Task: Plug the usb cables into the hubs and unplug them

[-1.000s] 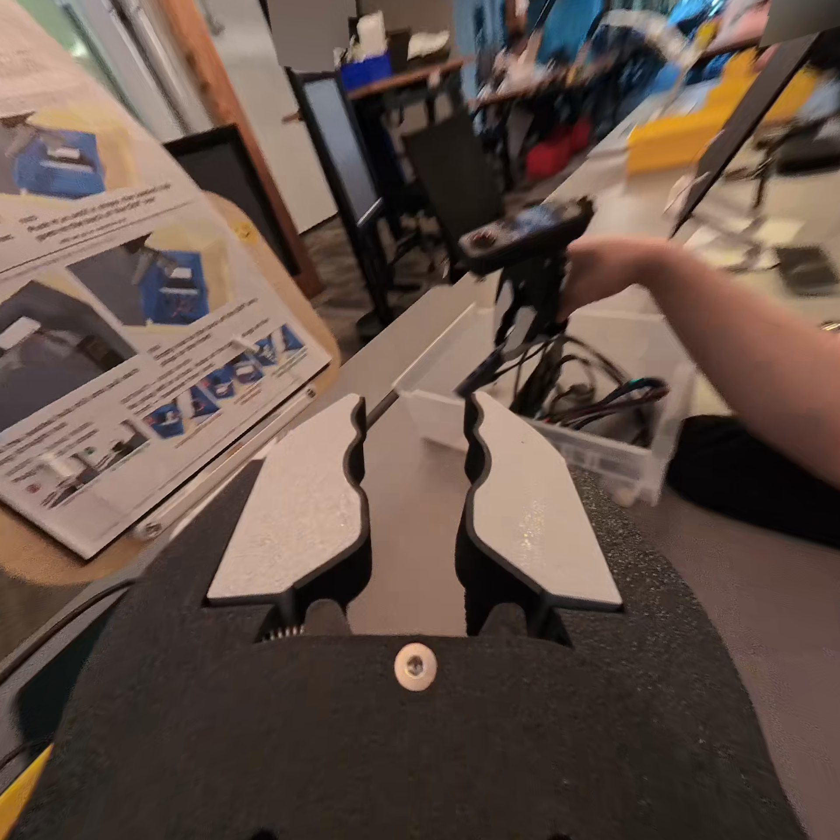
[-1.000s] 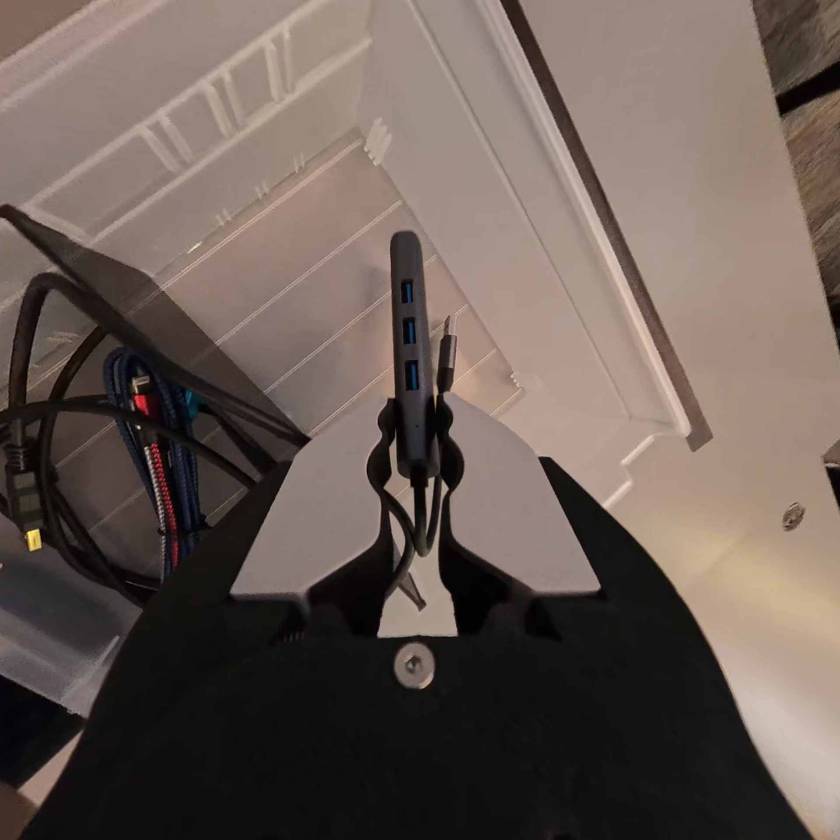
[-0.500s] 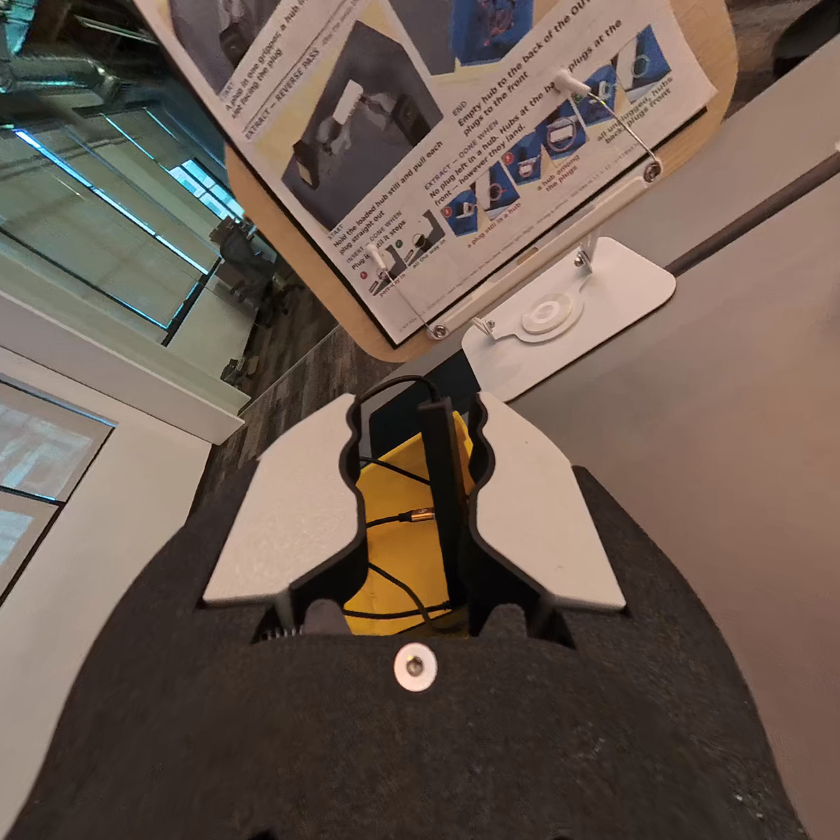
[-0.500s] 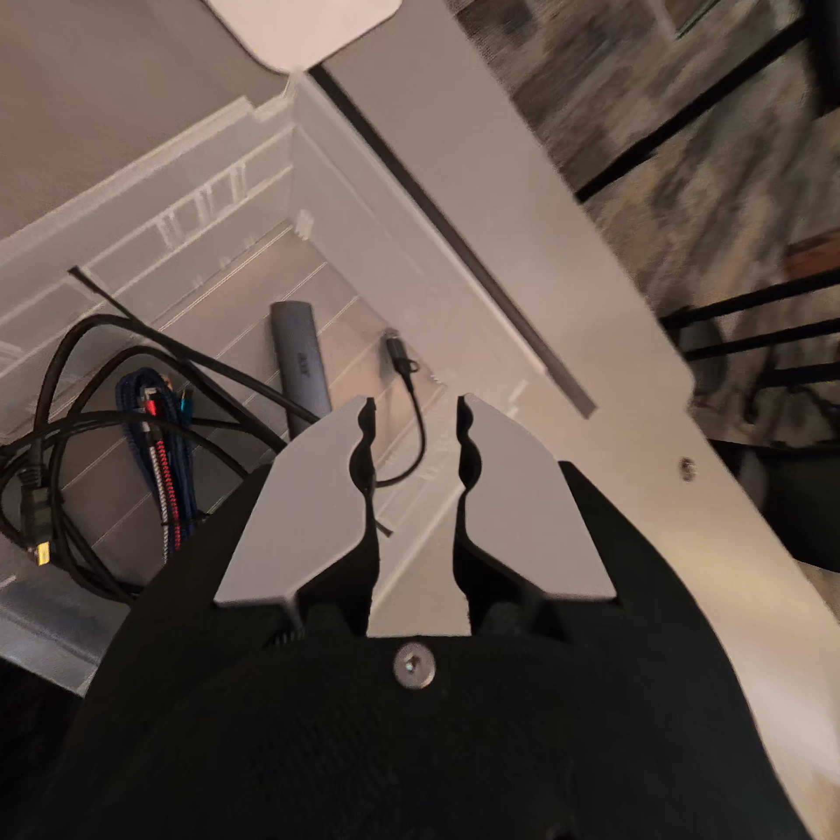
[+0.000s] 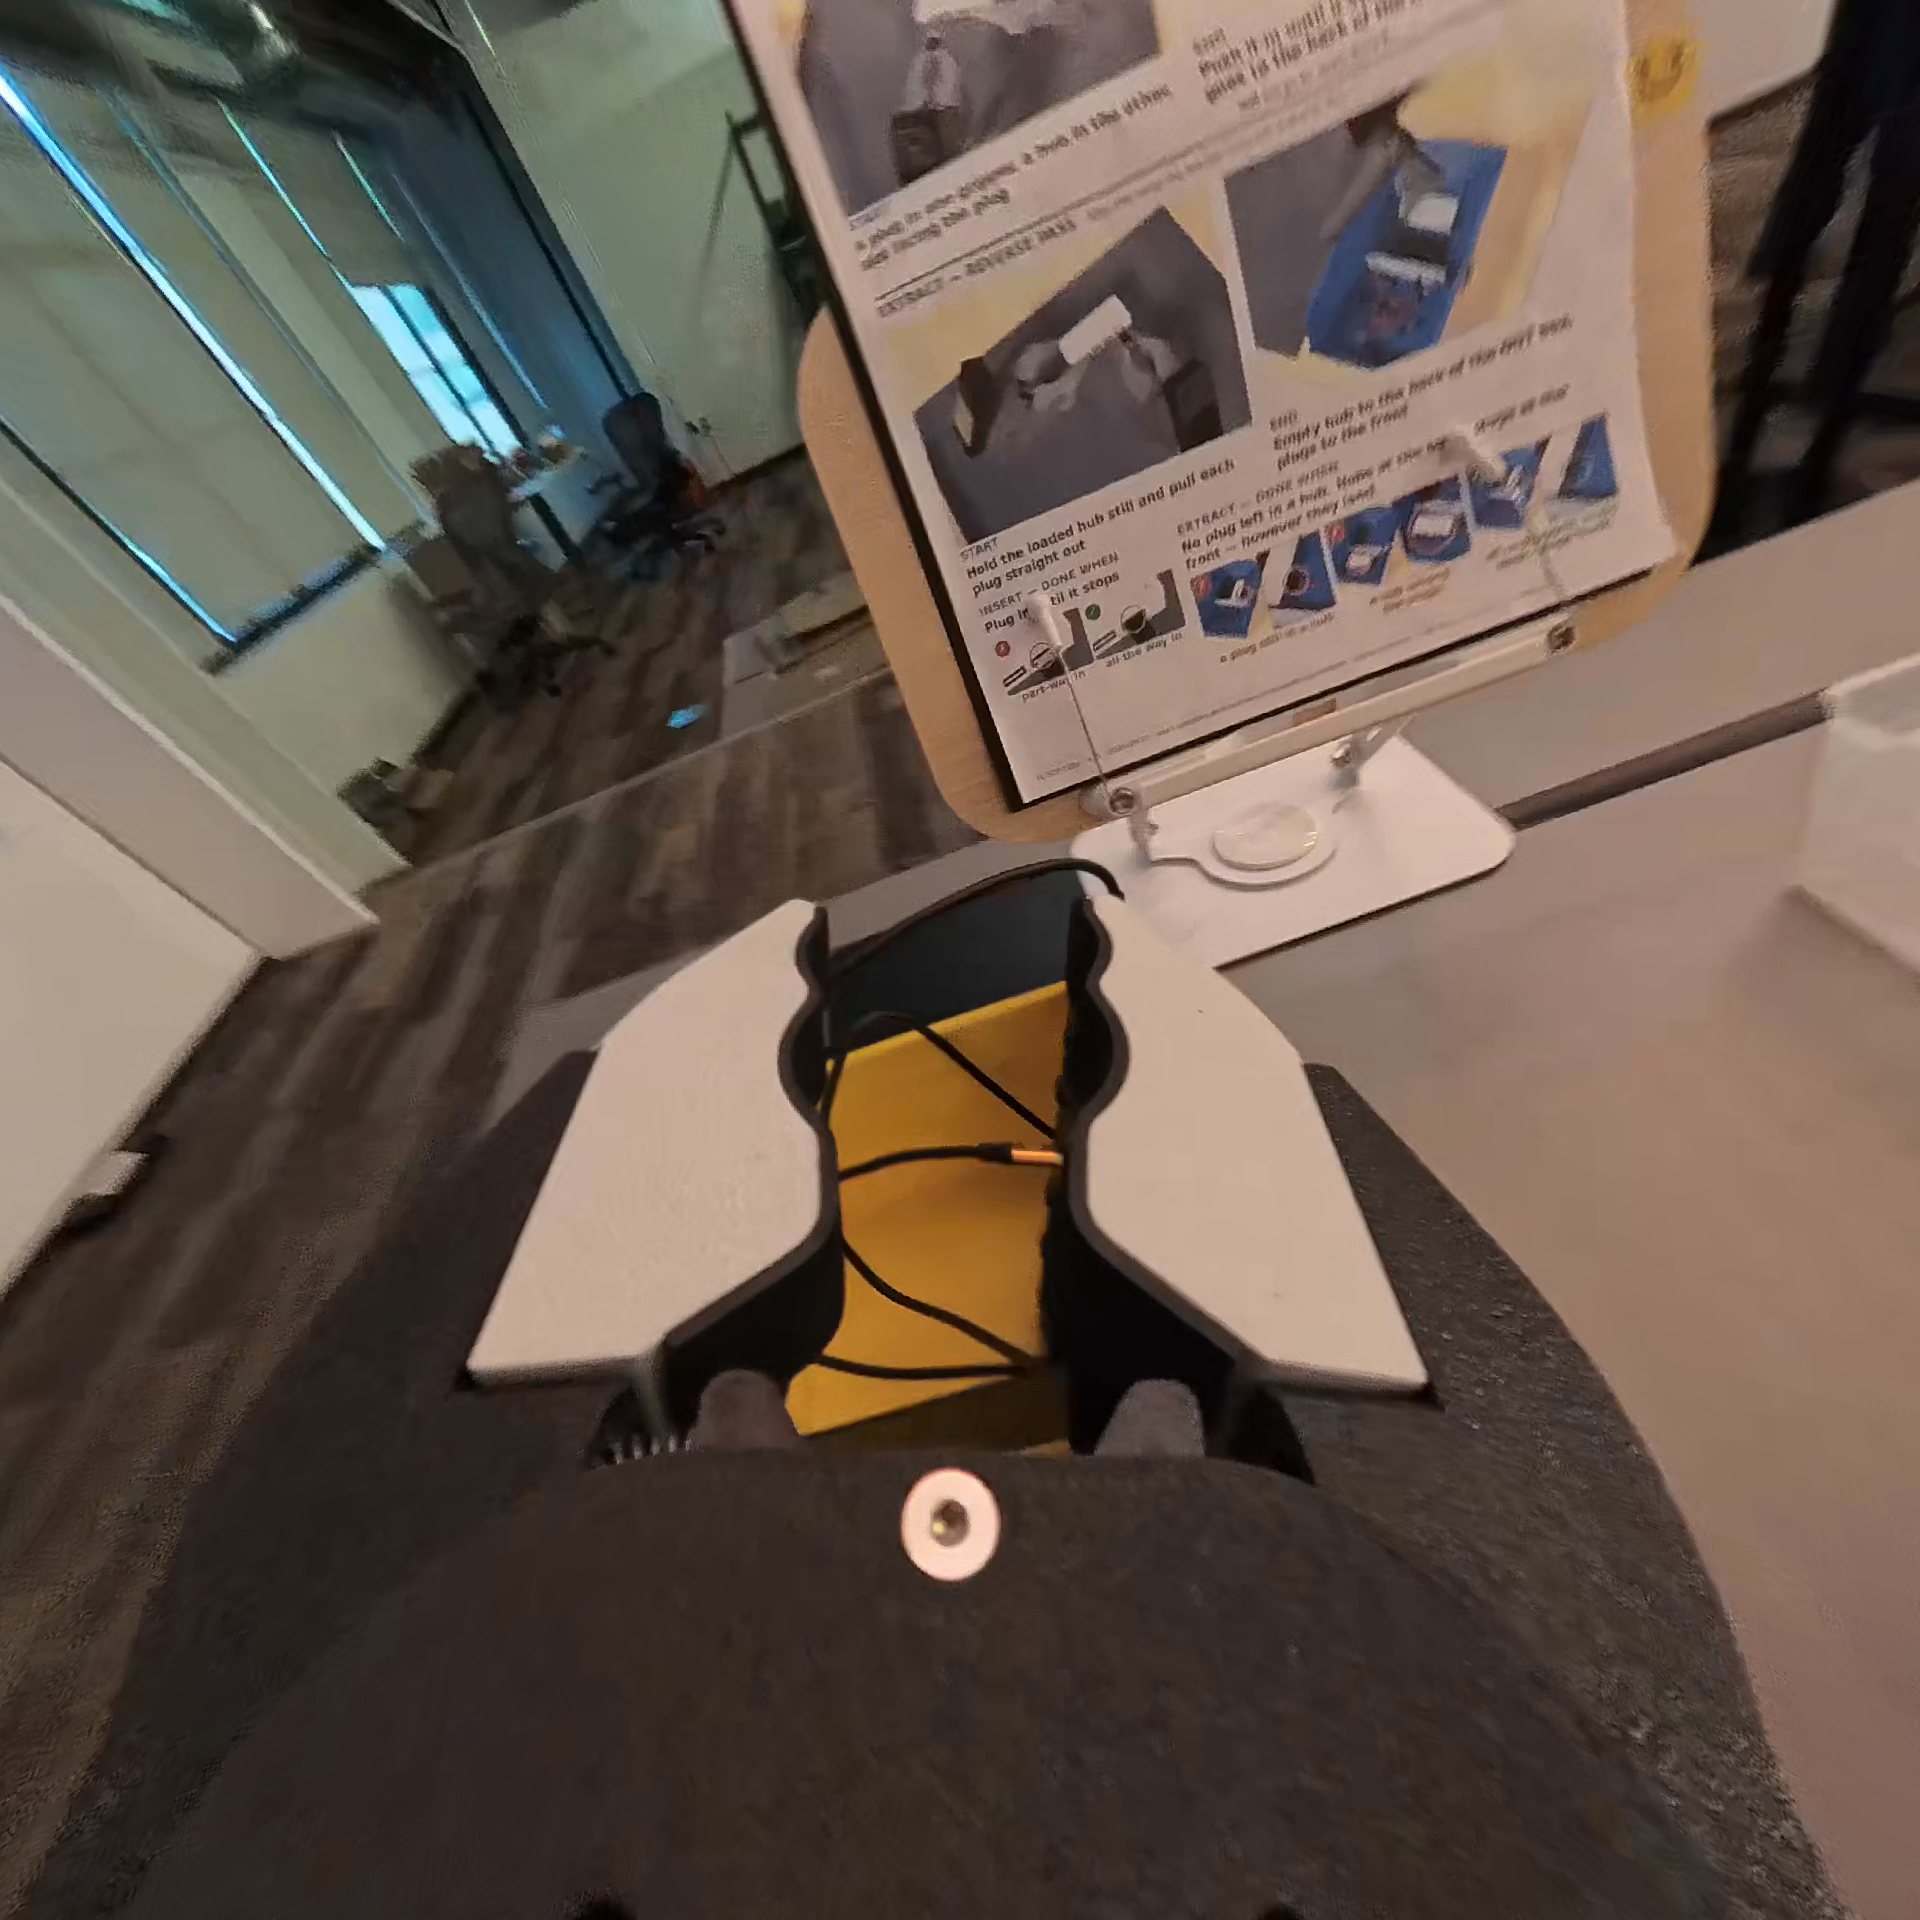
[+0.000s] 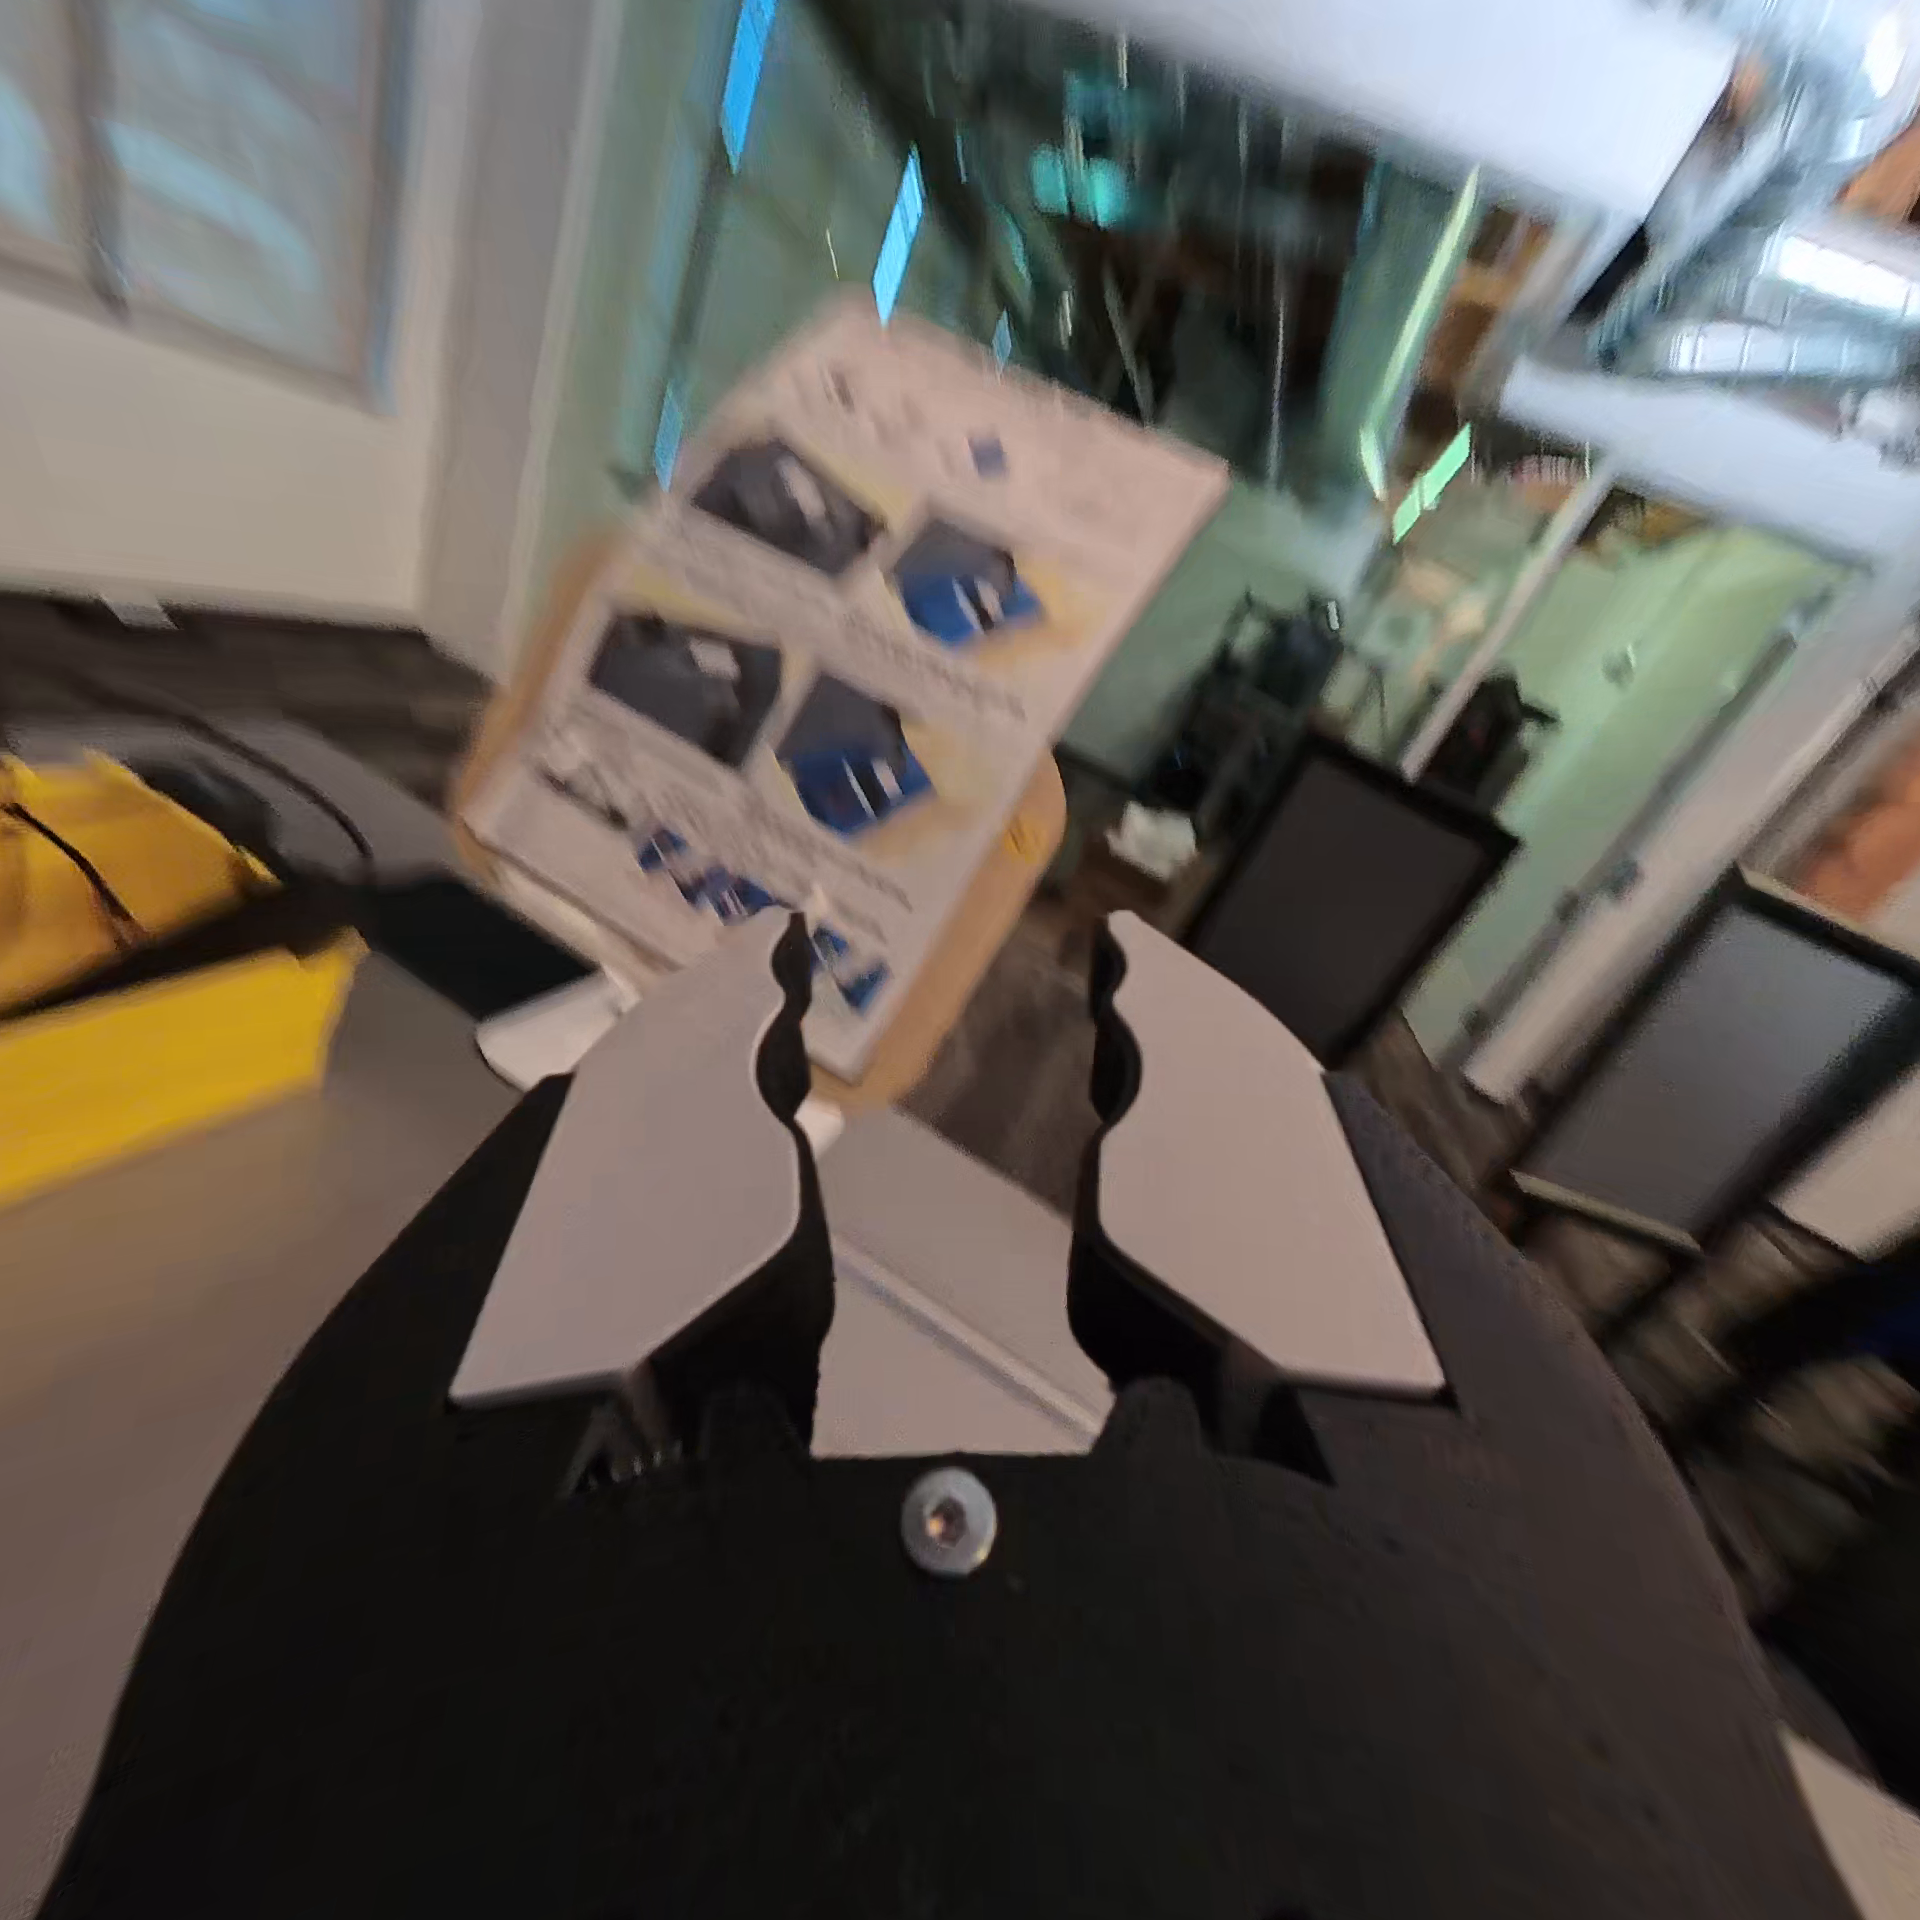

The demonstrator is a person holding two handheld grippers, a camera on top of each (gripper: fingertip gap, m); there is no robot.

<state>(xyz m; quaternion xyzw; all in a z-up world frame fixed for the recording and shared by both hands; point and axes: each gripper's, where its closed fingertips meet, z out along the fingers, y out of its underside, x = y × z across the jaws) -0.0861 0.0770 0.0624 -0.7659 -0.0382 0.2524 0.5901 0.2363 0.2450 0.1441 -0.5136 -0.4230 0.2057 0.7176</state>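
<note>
In the left wrist view my left gripper (image 5: 951, 914) is open and hovers over a yellow bin (image 5: 935, 1226) at the table's edge. Thin black cables (image 5: 904, 1164) lie in the bin, one ending in a gold-tipped plug (image 5: 1029, 1153). The pads touch none of them. In the right wrist view, which is blurred, my right gripper (image 6: 956, 925) is open and empty, raised above the table (image 6: 208, 1351). The yellow bin (image 6: 156, 1039) lies far to its left. No hub is in view.
An instruction sheet on a wooden board (image 5: 1247, 416) stands on a white stand base (image 5: 1382, 831) behind the yellow bin; it also shows in the right wrist view (image 6: 831, 675). A clear plastic bin (image 5: 1870, 831) sits at the right edge. Dark screens (image 6: 1340, 883) stand beyond the table. My right fingertips sit around 35 cm from my left ones.
My right gripper opened, let the grey hub drop into the clear bin, and swung up and away. My left gripper swung over to the yellow bin and stays open.
</note>
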